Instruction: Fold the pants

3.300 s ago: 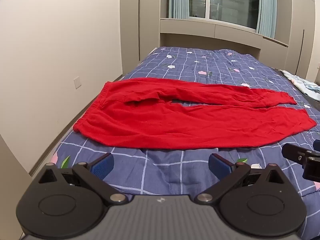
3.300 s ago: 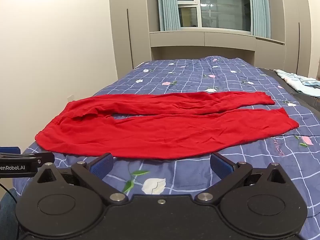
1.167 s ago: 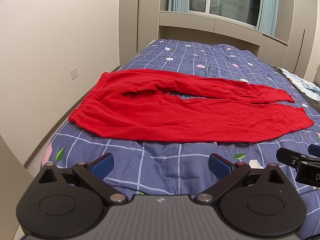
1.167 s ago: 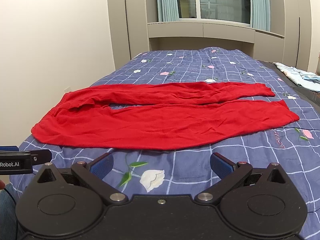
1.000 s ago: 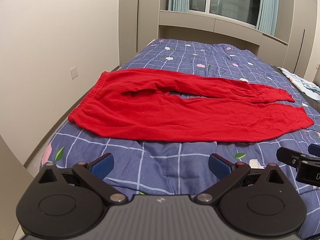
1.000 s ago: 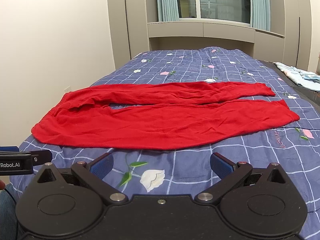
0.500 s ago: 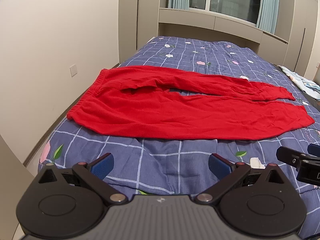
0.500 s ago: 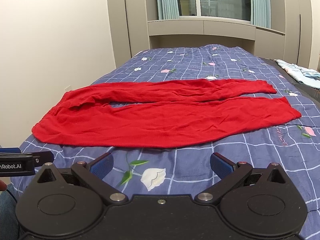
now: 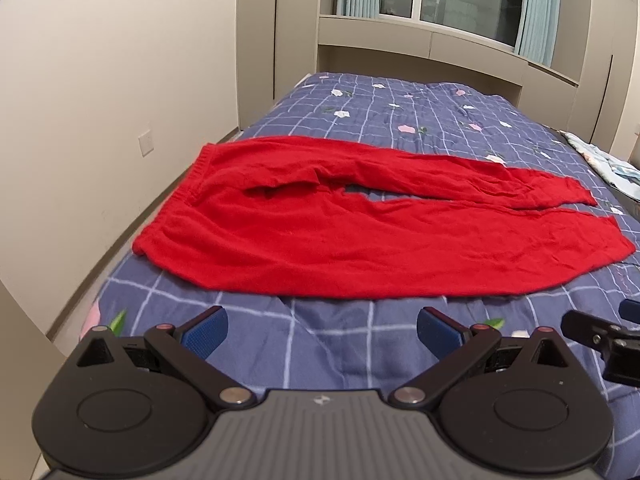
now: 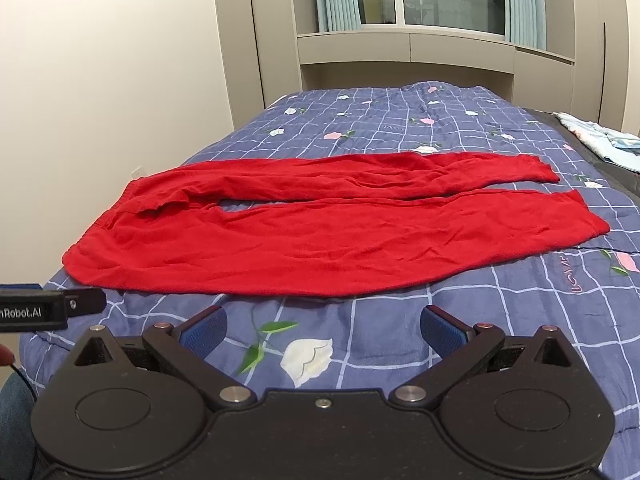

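"nRobot.AI" label (image 10: 24, 313), partly cut off.

Ahead of the spread jaws lie the red, softly napped matt knit-cloth pants (image 9: 360, 236), faintly creased. Under them is the blue checked, flower-printed quilted cloth bedcover (image 10: 400, 128), matt and puckered. The jaws are matt black plastic with ribbed blue pads (image 9: 206, 330) and shiny metal pivot pins.

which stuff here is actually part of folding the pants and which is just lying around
Part of the job:
- red pants, spread flat on the bed, unfolded
- left gripper, open, short of the pants
- right gripper, open, short of the pants

Just lying about:
- blue checked floral quilt under the pants
- light patterned cloth at the bed's right edge
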Demonstrator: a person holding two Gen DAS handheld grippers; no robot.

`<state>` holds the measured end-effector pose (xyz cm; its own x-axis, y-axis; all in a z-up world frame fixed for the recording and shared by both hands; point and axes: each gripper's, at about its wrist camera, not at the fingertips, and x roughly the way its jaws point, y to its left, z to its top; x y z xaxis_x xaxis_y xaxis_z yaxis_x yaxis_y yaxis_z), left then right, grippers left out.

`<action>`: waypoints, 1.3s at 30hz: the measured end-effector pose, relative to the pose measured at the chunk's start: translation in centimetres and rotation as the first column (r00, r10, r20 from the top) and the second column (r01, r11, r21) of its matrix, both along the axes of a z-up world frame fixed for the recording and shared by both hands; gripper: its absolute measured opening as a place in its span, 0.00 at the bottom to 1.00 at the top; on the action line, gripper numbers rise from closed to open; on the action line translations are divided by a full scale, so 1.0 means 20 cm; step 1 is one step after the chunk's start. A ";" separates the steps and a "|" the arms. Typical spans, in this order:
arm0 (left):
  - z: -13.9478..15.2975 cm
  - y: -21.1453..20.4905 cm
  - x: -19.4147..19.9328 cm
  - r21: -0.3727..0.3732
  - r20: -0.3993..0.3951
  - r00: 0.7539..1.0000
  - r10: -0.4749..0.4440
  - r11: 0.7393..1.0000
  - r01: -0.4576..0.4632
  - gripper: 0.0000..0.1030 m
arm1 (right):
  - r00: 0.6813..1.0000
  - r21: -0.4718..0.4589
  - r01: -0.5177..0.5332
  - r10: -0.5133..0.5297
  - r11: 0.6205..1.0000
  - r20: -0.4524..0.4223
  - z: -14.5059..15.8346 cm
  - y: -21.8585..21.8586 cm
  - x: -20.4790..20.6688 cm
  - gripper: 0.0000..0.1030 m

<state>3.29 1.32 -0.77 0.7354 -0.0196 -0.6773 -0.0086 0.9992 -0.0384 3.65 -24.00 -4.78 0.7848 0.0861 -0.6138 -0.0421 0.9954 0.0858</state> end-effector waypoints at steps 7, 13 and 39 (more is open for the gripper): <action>0.06 0.08 0.16 0.036 0.008 1.000 0.022 0.999 -0.023 1.00 | 0.999 -0.001 -0.038 0.038 0.999 0.004 0.03 0.01 0.09 1.00; 0.15 0.14 0.29 0.108 0.026 0.999 0.037 0.993 -0.039 1.00 | 0.998 -0.013 -0.067 0.067 0.998 0.014 0.06 0.01 0.19 1.00; 0.14 0.35 0.97 0.175 0.031 0.999 0.035 0.984 -0.040 1.00 | 0.972 -0.044 -0.204 0.207 0.978 0.106 0.08 -0.10 0.87 1.00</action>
<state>22.65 8.24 1.99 0.7521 0.1259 -0.6469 -0.0477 0.9894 0.1371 21.10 -26.09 -3.19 0.8150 0.2341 -0.5300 -0.2534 0.9666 0.0373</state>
